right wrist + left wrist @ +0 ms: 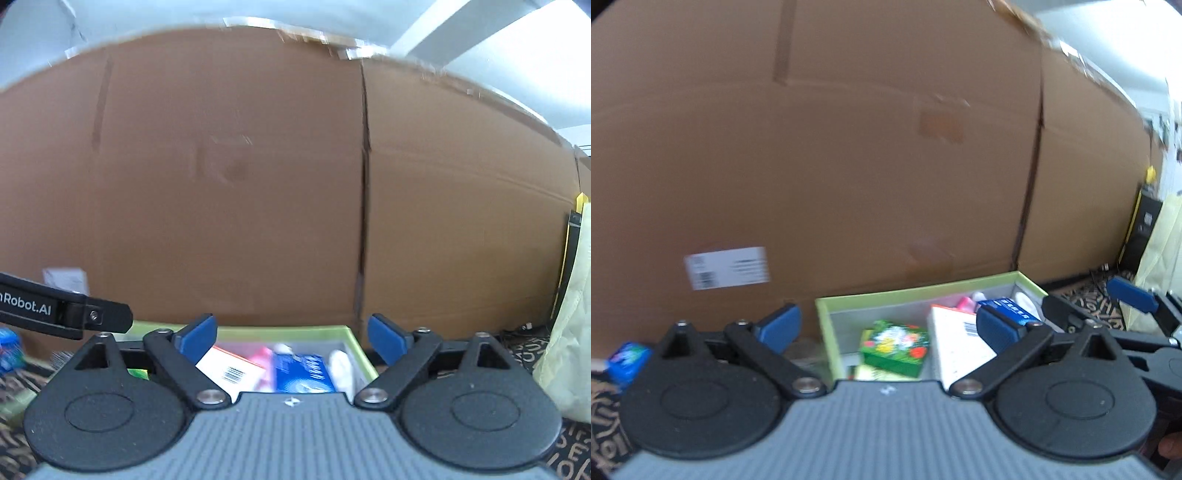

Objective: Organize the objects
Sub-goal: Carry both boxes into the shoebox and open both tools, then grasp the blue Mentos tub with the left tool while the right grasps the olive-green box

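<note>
A green-rimmed open box [916, 291] sits on the patterned floor against a big cardboard wall. It holds a green flowered carton [895, 345], a white packet with a barcode [956, 343], a blue packet [1008, 306] and pink and white items. My left gripper [890, 326] is open and empty, above the box's near side. My right gripper [291, 338] is open and empty over the box's right part [354, 343], above the blue packet [303, 373] and white packet [232, 365]. The right gripper also shows at the right of the left wrist view [1134, 295].
A tall cardboard box [849, 147] fills the background. A small blue packet [628, 358] lies on the floor at left. A pale yellow bag [569, 332] and a black-and-yellow box [1141, 229] stand at right. The floor mat [1086, 299] is dark with a tan pattern.
</note>
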